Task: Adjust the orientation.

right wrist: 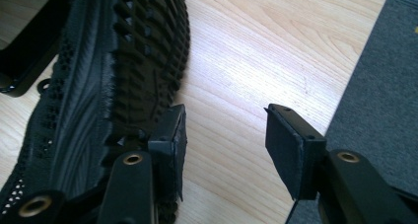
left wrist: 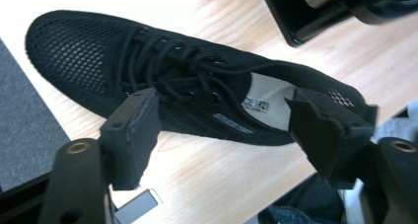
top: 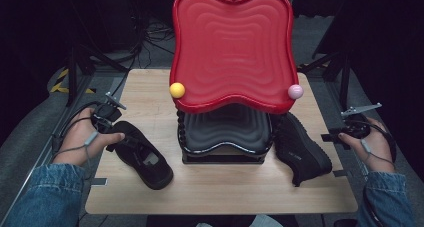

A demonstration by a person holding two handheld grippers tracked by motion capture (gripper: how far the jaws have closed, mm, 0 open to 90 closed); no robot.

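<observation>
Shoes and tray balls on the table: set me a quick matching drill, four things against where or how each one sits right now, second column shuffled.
Things:
1. left shoe
2. right shoe
3. yellow ball
4. pink ball

Places or states:
A. on the red tray's right front corner
B. tipped on its side, tread showing in the right gripper view
C. upright on its sole, laces up, beside the open left gripper
D. on the red tray's left front corner

Pairs: 1-C, 2-B, 3-D, 4-A
</observation>
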